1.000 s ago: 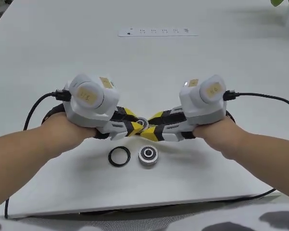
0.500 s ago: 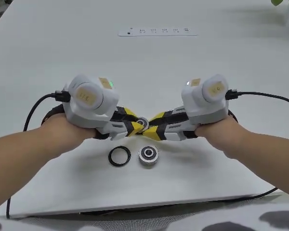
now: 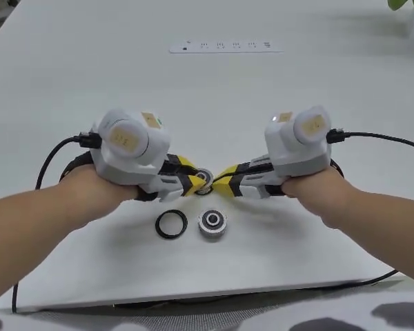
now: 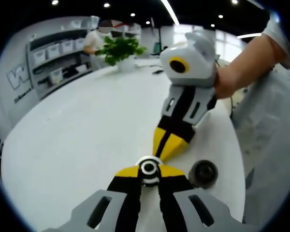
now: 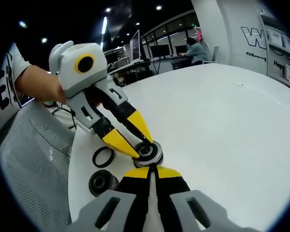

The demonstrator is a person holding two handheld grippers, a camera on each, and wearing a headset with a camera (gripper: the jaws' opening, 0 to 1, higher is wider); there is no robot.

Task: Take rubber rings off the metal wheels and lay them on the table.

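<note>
left gripper (image 3: 195, 181) clenched on the held wheel (image 3: 204, 177), which is pinched at the jaw tips just above the table (image 3: 297, 89) and sits square between the yellow tips in the left gripper view; right gripper (image 3: 221, 182) has backed off to the right: half a second ago its tips met the left's at the wheel, now they sit just beside it with a small gap in the head view; right jaws pressed together, nothing visible between them in the right gripper view, so clenched on nothing; held wheel looks to carry a dark band round its rim there, so its rubber ring reads as not yet off, though it's too small to be sure; left hand and wheel have barely shifted; nearer the person on the table lie a loose rubber ring (image 3: 157, 224) and, just right of it and apart, a bare wheel (image 3: 212, 222), so one wheel looks already done; power strip (image 3: 226, 46) at the far side, not involved; judgement: the pull-away came off without the ring, either a slipped pinch or a reset, so the right gripper likely needs to open, go back in and catch the band's edge before peeling again; risk is the wheel twisting out of the left tips
</note>
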